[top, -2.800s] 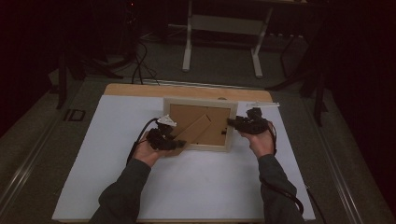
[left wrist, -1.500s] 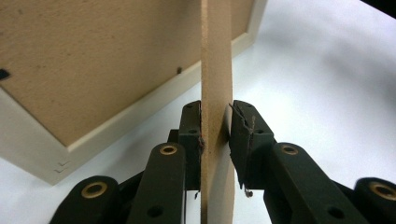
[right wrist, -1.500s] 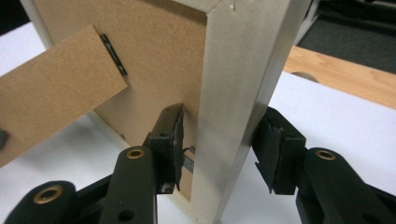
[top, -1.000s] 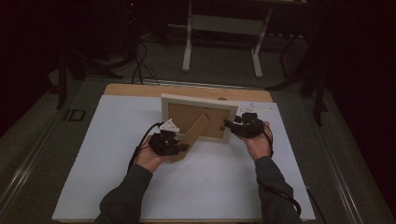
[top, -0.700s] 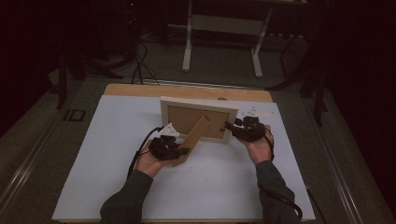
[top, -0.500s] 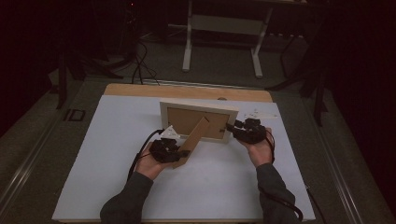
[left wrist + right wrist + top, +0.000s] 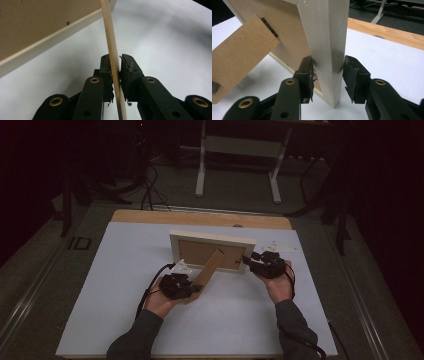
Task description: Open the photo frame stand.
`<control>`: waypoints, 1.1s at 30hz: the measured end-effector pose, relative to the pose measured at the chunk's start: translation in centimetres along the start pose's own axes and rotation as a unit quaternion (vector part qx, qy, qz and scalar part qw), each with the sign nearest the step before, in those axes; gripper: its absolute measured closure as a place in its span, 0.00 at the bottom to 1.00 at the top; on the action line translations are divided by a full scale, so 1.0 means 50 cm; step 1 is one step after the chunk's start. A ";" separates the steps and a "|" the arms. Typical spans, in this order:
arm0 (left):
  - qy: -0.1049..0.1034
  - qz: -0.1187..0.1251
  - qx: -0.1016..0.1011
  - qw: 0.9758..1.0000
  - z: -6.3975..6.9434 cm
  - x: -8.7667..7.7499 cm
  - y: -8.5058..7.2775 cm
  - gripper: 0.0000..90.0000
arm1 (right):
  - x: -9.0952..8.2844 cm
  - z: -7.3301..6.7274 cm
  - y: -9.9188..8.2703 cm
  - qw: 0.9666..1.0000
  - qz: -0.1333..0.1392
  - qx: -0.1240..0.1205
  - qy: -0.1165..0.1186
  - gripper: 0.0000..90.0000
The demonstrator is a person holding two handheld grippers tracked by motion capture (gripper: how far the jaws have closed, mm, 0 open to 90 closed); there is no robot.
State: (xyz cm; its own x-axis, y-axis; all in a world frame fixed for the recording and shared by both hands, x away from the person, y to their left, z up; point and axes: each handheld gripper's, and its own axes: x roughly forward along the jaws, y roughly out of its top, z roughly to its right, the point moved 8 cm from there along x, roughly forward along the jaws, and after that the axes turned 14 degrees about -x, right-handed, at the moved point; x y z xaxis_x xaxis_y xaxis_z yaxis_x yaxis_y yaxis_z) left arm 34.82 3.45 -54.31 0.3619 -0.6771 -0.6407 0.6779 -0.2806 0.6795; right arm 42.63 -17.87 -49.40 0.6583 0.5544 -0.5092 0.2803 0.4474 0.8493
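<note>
Left tongs [image 7: 115, 75], just closing, pinch the fibreboard easel stand [image 7: 206, 272] swung out behind the picture frame [image 7: 212, 251], splaying it as a prop. Frame stands upright mid-bench [image 7: 125, 270]. Right of it, right tongs [image 7: 327, 75] clamp its wooden side rail, steadying it.

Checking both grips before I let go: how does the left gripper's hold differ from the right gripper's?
The left gripper pinches the thin brown stand flap, jaws nearly together, having just closed further. The right gripper straddles the thick pale frame edge, jaws wide. Both hold parts of one upright picture frame.
</note>
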 end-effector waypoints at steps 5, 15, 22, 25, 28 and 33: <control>0.001 -0.002 0.004 1.000 0.004 0.001 -0.010 0.90 | -0.004 -0.006 -0.003 1.000 0.001 -0.002 -0.001 0.67; 0.008 -0.010 -0.001 1.000 0.001 0.002 -0.034 0.91 | -0.013 -0.018 -0.011 1.000 0.006 -0.001 -0.002 0.66; 0.012 -0.019 -0.001 1.000 0.002 0.008 -0.049 0.93 | -0.019 -0.027 -0.016 1.000 0.008 -0.004 0.000 0.66; 0.010 -0.022 -0.003 1.000 0.003 0.009 -0.056 0.94 | -0.023 -0.033 -0.019 1.000 0.009 -0.007 -0.002 0.66; 0.012 -0.026 -0.001 1.000 0.003 0.010 -0.061 0.94 | -0.025 -0.036 -0.022 1.000 0.009 -0.008 -0.002 0.66; 0.012 -0.030 -0.001 0.999 0.002 0.012 -0.066 0.95 | -0.027 -0.039 -0.025 1.000 0.009 -0.007 -0.001 0.65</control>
State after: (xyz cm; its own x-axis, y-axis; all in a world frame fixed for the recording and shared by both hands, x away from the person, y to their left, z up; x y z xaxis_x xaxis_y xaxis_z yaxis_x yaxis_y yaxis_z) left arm 32.72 3.88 -56.91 0.3346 -0.6431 -0.6888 0.7002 -0.3195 0.6385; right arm 40.01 -17.80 -50.03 0.6642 0.5619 -0.4930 0.2584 0.4463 0.8568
